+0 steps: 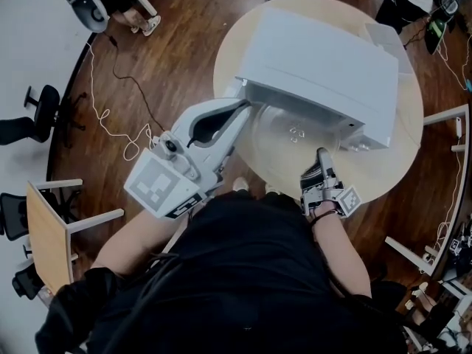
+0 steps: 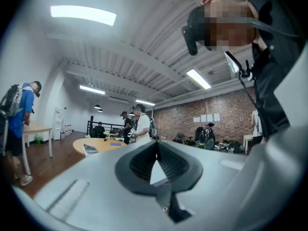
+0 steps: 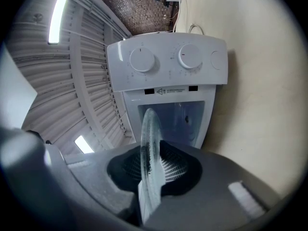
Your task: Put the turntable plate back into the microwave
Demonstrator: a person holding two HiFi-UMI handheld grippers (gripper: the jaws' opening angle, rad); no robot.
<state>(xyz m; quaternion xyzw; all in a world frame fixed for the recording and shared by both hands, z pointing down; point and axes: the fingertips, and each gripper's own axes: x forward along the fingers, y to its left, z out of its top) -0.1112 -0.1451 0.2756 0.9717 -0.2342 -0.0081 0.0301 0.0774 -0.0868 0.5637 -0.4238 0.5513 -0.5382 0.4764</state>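
Observation:
A white microwave [image 1: 317,65] stands on a round wooden table [image 1: 402,164], its open front facing me. The clear glass turntable plate [image 1: 291,135] lies flat, half inside the opening. My right gripper [image 1: 322,169] is shut on the plate's near rim. In the right gripper view the plate [image 3: 149,143] shows edge-on between the pads of that gripper [image 3: 151,165], in front of the cavity [image 3: 180,119] and the two-knob panel [image 3: 166,61]. My left gripper [image 1: 243,109] reaches to the microwave's left front corner. The left gripper view shows its jaws [image 2: 156,153] shut and empty, facing the room.
The table edge curves close to my body. On the wooden floor to the left lie a cable [image 1: 110,116], office chairs [image 1: 37,113] and a small desk [image 1: 48,234]. Standing people [image 2: 142,124] and another round table [image 2: 98,146] show far off in the room.

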